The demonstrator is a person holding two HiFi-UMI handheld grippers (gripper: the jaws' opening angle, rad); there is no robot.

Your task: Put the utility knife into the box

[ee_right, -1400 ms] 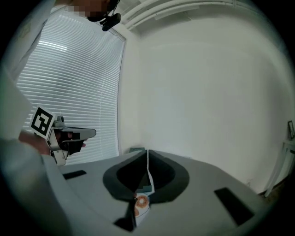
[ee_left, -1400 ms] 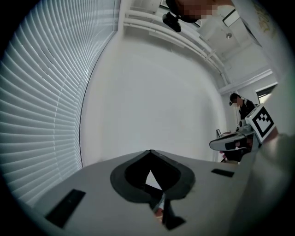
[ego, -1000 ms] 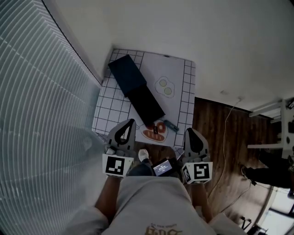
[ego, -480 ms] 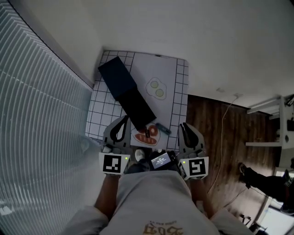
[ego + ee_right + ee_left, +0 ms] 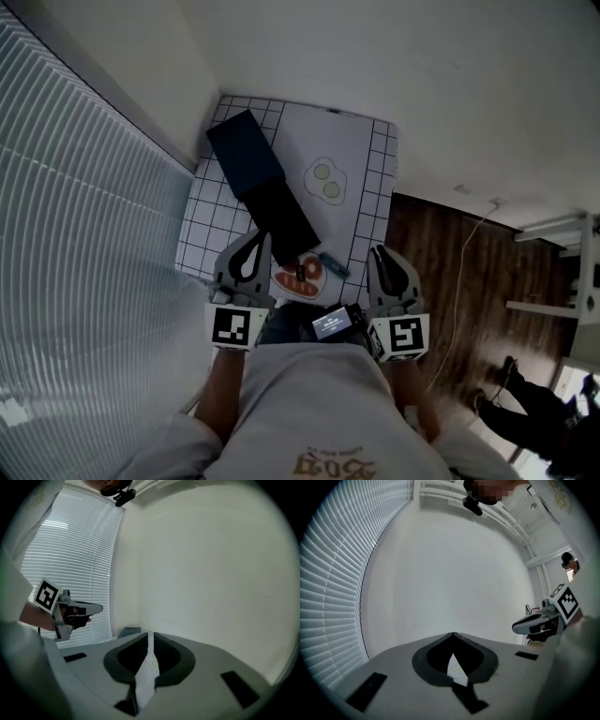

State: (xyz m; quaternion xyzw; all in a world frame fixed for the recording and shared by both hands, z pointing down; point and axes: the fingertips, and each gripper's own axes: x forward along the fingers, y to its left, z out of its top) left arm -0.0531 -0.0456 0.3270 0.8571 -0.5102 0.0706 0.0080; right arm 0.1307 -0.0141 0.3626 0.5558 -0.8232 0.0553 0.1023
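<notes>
A dark utility knife (image 5: pixel 333 265) lies on the checked tablecloth (image 5: pixel 367 192) near the front edge. It is just right of a steak picture (image 5: pixel 292 279) that has a small black thing on it. The black box (image 5: pixel 246 155) lies open, and its second half (image 5: pixel 286 220) reaches towards the steak picture. My left gripper (image 5: pixel 258 242) is held at the table's near edge left of the knife, its jaws (image 5: pixel 453 637) meeting at the tip, empty. My right gripper (image 5: pixel 380 255) is to the knife's right. A narrow gap shows between its jaws (image 5: pixel 151 639), with nothing in it.
A fried-egg picture (image 5: pixel 325 182) is printed mid-cloth. Window blinds (image 5: pixel 84 234) run along the left and a white wall stands behind the table. Wooden floor (image 5: pixel 450 272) with a cable lies to the right. A small screen device (image 5: pixel 333 323) hangs at the person's chest.
The head view has shifted slightly, so the table sits a little differently in frame. Both grippers stay at the table's near edge and nothing has been picked up.
</notes>
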